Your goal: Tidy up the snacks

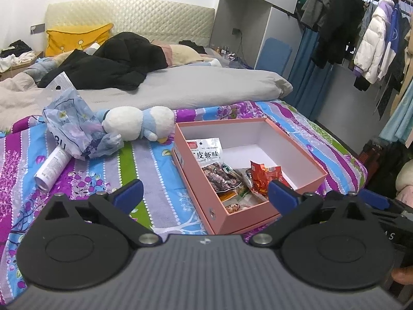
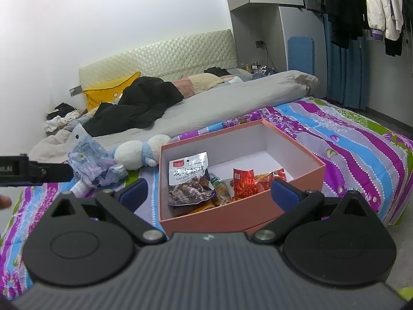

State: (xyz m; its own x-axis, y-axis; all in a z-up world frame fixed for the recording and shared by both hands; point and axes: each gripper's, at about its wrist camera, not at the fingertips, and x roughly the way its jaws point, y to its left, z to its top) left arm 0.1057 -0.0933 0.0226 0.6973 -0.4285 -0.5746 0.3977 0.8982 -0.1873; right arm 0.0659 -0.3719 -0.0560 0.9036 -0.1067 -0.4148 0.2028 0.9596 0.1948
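A bed with a striped floral quilt [image 1: 160, 170] fills the frame; the open pink cardboard box [image 1: 296, 155] sits centre-right, holding foil snack packets [image 1: 216, 165]; left gripper [image 1: 205, 196] and right gripper [image 2: 209, 193] gape empty, bottom.

Bed [image 1: 160, 160]: is being covered at the near end by a striped floral sheet in purple, blue and green.
Pink box [image 1: 204, 188]: is being carried open on the sheet, near the right edge.
Plush toy [image 1: 136, 122]: is being rested on its side just left of the box's far corner.
Crumpled plastic bag [image 1: 74, 129]: is being touched by the toy's left end.
White can [image 1: 51, 168]: is being left lying beside the bag.
Grey duvet [image 1: 201, 85]: is being spread across the bed behind.
Black coat [image 1: 116, 64]: is being left piled by the yellow pillow [image 1: 74, 37].
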